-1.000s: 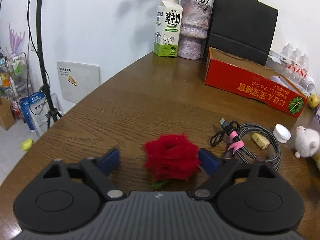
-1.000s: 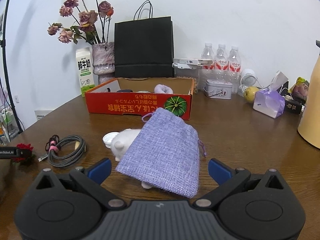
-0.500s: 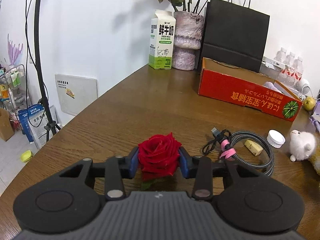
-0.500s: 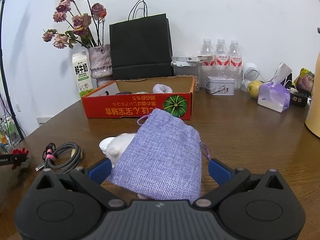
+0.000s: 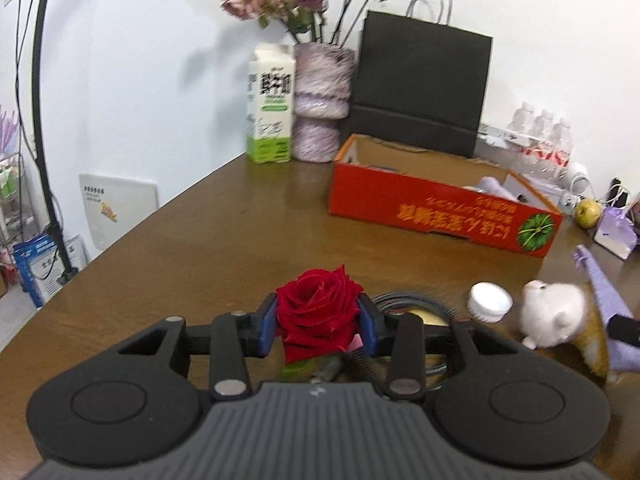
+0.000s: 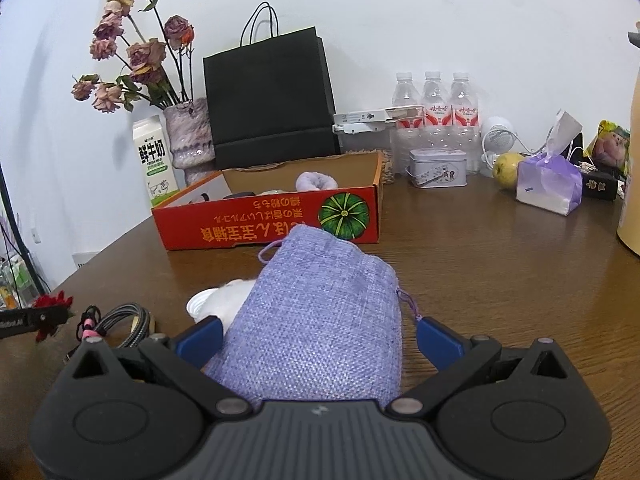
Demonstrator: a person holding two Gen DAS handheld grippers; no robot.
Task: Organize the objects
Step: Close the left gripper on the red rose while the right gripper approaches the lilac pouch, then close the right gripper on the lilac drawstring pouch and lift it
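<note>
A red rose [image 5: 316, 304] is pinched between the blue pads of my left gripper [image 5: 318, 320], which is shut on it and holds it above the coiled cable [image 5: 416, 302]. The same rose [image 6: 52, 308] shows at the far left of the right wrist view. My right gripper [image 6: 318, 340] stands open, its fingers on either side of a purple cloth pouch [image 6: 320, 320]; the right pad is clear of the cloth. The pouch leans on a white plush toy [image 5: 552, 312] beside a white cap [image 5: 490, 302]. A red cardboard box [image 5: 436, 210] with several items inside lies further back.
Behind the box stand a milk carton [image 5: 270, 108], a vase of dried flowers [image 5: 320, 100] and a black paper bag [image 5: 420, 84]. Water bottles [image 6: 434, 108], a tin [image 6: 438, 168], a yellow-green fruit [image 6: 506, 164] and a tissue pack [image 6: 548, 188] line the back right. The table's left edge [image 5: 120, 240] is close.
My left gripper closed on the rose, lifted it off the table and carried it right, over the cable. The right gripper slid forward, deeper around the pouch.
</note>
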